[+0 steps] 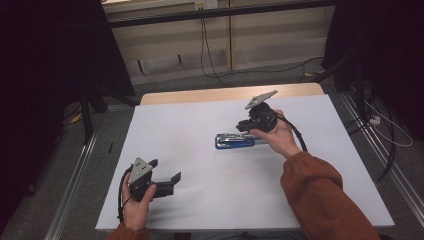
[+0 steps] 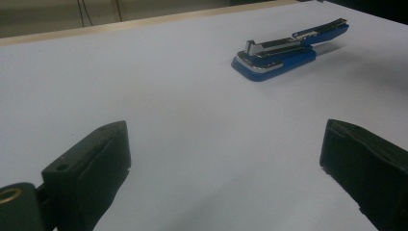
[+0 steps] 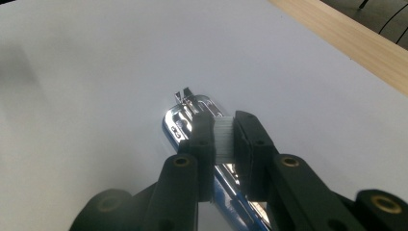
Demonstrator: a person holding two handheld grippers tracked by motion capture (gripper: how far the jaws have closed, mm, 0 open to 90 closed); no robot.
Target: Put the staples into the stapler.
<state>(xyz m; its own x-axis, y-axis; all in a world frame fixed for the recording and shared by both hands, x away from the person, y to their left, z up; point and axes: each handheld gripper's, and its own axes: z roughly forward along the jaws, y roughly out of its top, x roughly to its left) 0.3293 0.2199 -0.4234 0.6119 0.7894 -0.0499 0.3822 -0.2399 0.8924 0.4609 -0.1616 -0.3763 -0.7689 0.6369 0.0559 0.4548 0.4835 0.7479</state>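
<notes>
A blue and chrome stapler (image 1: 234, 141) lies opened out on the white table (image 1: 190, 115), right of centre. My right gripper (image 1: 246, 128) hangs just above the stapler's right end. In the right gripper view the right gripper (image 3: 223, 119) is shut on a small white ribbed block (image 3: 223, 140), seemingly a strip of staples, right over the stapler's chrome magazine (image 3: 183, 120). My left gripper (image 1: 165, 170) rests low near the front left of the table, jaws wide apart. The left gripper view has nothing between the left gripper's (image 2: 226, 144) jaws, and the stapler (image 2: 284, 50) lies far ahead.
A strip of bare wood (image 1: 225, 93) runs along the table's far edge. Beyond it are floor cables (image 1: 210, 65) and a pale wall panel. Dark stands and rails flank both sides of the table.
</notes>
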